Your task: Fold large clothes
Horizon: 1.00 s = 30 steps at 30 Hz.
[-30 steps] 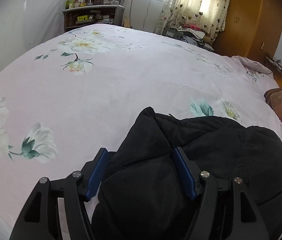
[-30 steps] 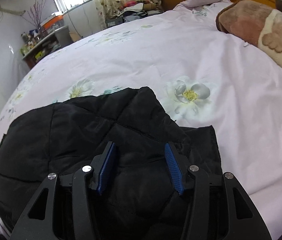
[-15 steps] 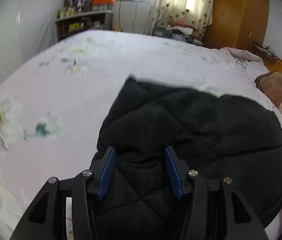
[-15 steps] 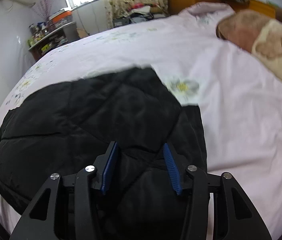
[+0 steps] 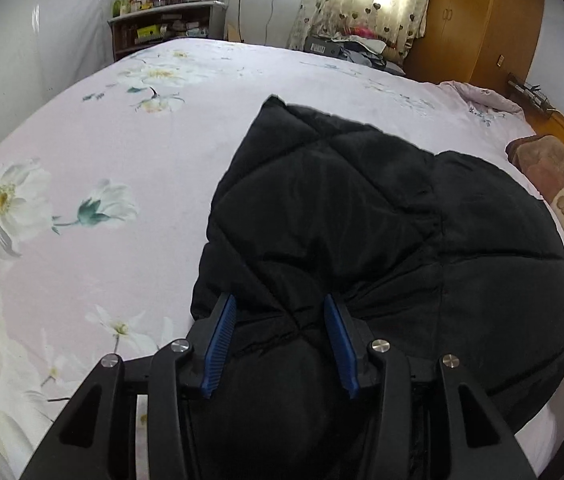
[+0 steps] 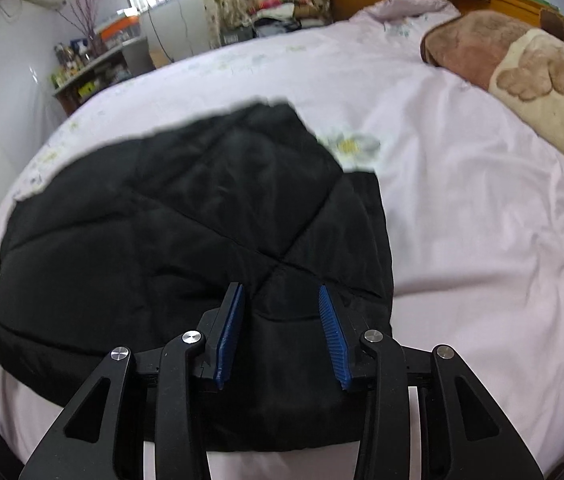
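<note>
A black quilted jacket (image 5: 361, 208) lies in a folded heap on the pink flowered bedspread (image 5: 82, 152). It also shows in the right wrist view (image 6: 186, 208). My left gripper (image 5: 280, 320) is shut on a bunched fold at the jacket's near left edge, blue pads pressing the fabric. My right gripper (image 6: 280, 312) is shut on a fold at the jacket's near right edge. The jacket's far corner points away toward the window.
A brown and cream plush blanket (image 6: 521, 72) lies at the right side of the bed. A cluttered shelf (image 5: 162, 28), a curtained window and a wooden wardrobe (image 5: 481, 20) stand beyond the bed. Bare bedspread (image 6: 481, 220) lies right of the jacket.
Both grippers closed tighter on the jacket and lifted and drew back. More of the jacket now shows spread ahead, its far corner stretched further away.
</note>
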Available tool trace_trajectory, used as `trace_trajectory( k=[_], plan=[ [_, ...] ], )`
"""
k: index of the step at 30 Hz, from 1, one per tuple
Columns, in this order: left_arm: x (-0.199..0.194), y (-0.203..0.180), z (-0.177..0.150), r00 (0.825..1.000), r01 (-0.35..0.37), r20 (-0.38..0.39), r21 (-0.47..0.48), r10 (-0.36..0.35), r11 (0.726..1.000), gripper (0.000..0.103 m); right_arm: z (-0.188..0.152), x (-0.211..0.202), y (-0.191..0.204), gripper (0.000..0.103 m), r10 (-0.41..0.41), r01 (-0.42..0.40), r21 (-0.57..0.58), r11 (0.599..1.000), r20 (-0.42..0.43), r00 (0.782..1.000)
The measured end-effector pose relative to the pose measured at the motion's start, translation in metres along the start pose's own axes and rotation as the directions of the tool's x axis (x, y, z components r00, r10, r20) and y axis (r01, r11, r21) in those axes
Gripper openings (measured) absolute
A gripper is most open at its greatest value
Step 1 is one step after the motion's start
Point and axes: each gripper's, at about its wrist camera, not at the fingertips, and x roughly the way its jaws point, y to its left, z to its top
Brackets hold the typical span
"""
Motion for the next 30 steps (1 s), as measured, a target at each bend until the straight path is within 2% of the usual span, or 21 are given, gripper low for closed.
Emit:
trace_trajectory(
  k=[6,8,11,15,19,24,30],
  plan=[
    [-0.017,-0.001,0.007,1.0,-0.001,0.006,0.01,0.001,1.0,0.048,0.005,-0.006,0.004,0.04,-0.035,0.036,0.01,0.999,-0.017,0.999],
    [-0.032,0.002,0.007,0.999,0.007,0.039,0.012,-0.008,1.0,0.048,0.006,-0.023,0.006,0.04,-0.016,0.016,0.023,1.0,0.017,1.0],
    [-0.042,0.005,0.008,0.998,-0.016,0.057,0.018,0.015,1.0,0.048,0.006,-0.036,0.011,0.04,-0.008,0.008,0.003,1.0,0.045,0.999],
    [-0.029,0.004,0.009,0.998,-0.059,0.027,0.032,0.058,0.998,0.04,0.008,-0.03,0.018,0.04,-0.01,0.011,-0.026,1.0,0.04,0.999],
    [-0.01,0.003,0.008,0.998,-0.055,-0.014,0.01,0.055,0.998,0.04,0.009,-0.006,0.015,0.04,-0.038,0.038,-0.034,0.999,-0.002,0.999],
    [-0.001,-0.003,0.008,0.998,-0.063,-0.016,0.034,0.064,0.997,0.04,0.009,0.0,0.011,0.04,-0.057,0.057,-0.051,0.997,-0.012,0.998],
    [-0.009,-0.001,0.013,0.998,-0.058,-0.009,0.043,0.058,0.997,0.04,0.014,-0.011,0.009,0.04,-0.057,0.058,-0.044,0.997,0.01,0.998]
  ],
)
